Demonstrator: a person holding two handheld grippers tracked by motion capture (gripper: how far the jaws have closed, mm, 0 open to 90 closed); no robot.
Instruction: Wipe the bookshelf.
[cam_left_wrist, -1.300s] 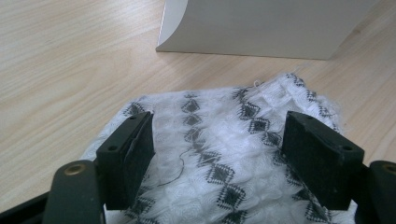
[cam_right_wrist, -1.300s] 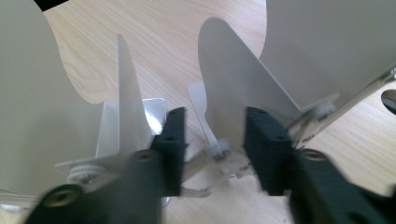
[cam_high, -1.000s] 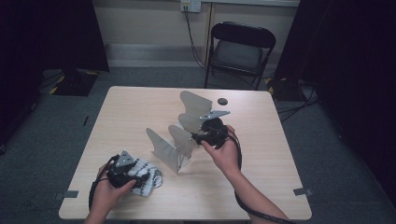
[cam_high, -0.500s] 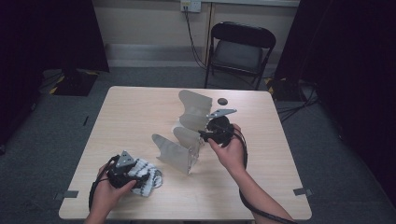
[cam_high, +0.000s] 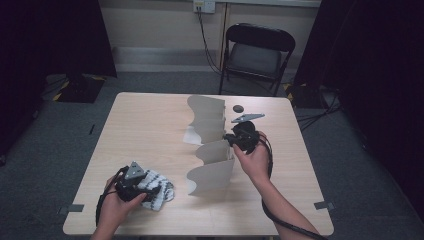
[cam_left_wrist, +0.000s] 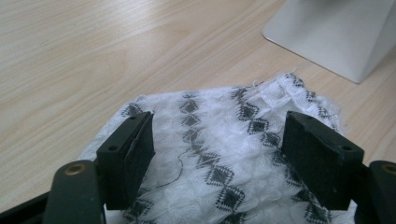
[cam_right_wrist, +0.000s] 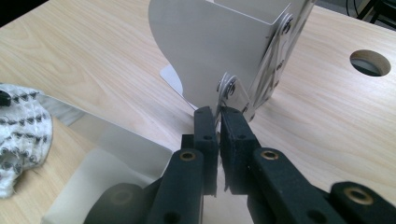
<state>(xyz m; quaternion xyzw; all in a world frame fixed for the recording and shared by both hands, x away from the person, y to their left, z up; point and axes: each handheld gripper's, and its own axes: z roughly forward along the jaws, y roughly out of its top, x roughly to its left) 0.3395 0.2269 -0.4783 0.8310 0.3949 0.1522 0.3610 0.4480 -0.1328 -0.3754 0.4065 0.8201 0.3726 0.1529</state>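
A hinged stand of grey metal panels (cam_high: 210, 122) zigzags upright across the table's middle. My right gripper (cam_high: 231, 137) reaches it from the right. Its jaws have just been closing and now pinch a thin plate edge by the riveted hinge (cam_right_wrist: 228, 88), with the right gripper (cam_right_wrist: 218, 114) shut on it. A large curved panel (cam_right_wrist: 210, 46) rises just beyond. Near the front left corner a white cloth with black diamonds (cam_high: 161, 190) lies on the table. My left gripper (cam_left_wrist: 217, 130) rests over the cloth (cam_left_wrist: 219, 154), jaws wide apart, one on each side of the fabric.
The wooden table (cam_high: 145, 130) has a round hole (cam_right_wrist: 370, 63) near its far edge, showing as a dark spot (cam_high: 238, 108). A folding chair (cam_high: 257, 50) stands behind the table. The cloth (cam_right_wrist: 18, 126) lies left of the stand's near panel.
The right gripper moved right and slightly away, and its jaws closed onto the plate edge. The stand's near panels shifted right with it. The left hand stayed still on the cloth.
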